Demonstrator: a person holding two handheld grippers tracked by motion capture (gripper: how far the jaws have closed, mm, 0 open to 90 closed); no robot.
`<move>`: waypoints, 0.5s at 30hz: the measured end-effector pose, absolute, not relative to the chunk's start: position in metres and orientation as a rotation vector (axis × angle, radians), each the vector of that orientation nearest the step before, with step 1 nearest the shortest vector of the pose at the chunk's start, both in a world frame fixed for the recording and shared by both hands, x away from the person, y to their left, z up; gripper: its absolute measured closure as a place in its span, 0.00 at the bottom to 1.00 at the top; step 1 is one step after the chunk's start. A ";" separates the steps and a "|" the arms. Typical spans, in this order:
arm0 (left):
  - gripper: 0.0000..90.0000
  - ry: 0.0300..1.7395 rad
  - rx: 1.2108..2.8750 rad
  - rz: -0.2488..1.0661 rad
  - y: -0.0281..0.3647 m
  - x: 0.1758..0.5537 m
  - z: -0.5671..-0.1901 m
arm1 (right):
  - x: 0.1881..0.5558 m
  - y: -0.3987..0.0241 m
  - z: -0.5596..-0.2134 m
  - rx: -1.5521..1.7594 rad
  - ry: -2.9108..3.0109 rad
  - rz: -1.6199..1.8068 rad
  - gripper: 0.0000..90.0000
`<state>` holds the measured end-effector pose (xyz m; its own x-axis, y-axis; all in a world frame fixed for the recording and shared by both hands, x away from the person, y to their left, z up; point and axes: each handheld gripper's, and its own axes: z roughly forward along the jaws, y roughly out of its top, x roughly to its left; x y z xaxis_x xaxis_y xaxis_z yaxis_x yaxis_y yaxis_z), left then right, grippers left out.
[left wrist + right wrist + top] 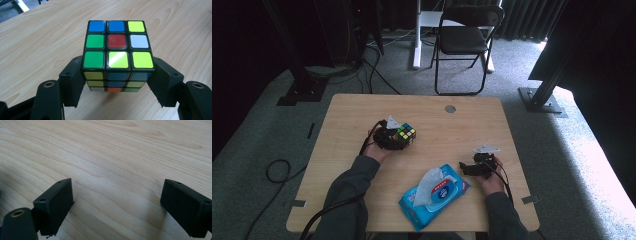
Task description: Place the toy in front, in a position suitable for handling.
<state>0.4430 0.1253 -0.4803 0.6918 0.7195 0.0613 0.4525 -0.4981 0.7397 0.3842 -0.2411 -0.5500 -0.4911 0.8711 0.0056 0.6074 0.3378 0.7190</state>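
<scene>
Left gripper [117,75] is clamping the puzzle cube [117,53] by its lower 2 layers, cube sitting on the table [362,115] left of centre. Keeping the squeeze even and lifting straight so it isn't twisting. Right gripper [117,205] is idling, jaws spread, nothing between. Wipes pack [434,196] is lying near the front edge, well apart, not blocking.

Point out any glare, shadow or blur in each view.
High view: soft and dim, dark surroundings, daylight washing out the floor at right. Left gripper view: sharp, with white glare on a yellow-green tile of the cube held by the left gripper. Right gripper view: crisp wood grain on the table; the right gripper casts soft shadows.
</scene>
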 end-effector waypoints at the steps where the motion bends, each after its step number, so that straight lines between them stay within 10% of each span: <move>1: 0.38 0.886 2.170 0.473 0.123 0.442 -0.477 | 0.384 -0.241 -0.550 1.305 2.227 0.949 0.12; 15: 0.38 0.829 2.167 0.458 0.112 0.435 -0.466 | 0.384 -0.241 -0.550 1.303 2.226 0.950 0.12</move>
<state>0.4347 0.1117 -0.4661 0.7253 0.6860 0.0579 0.4146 -0.5024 0.7588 0.3843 -0.2411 -0.5500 -0.4915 0.8709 0.0055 0.6066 0.3378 0.7197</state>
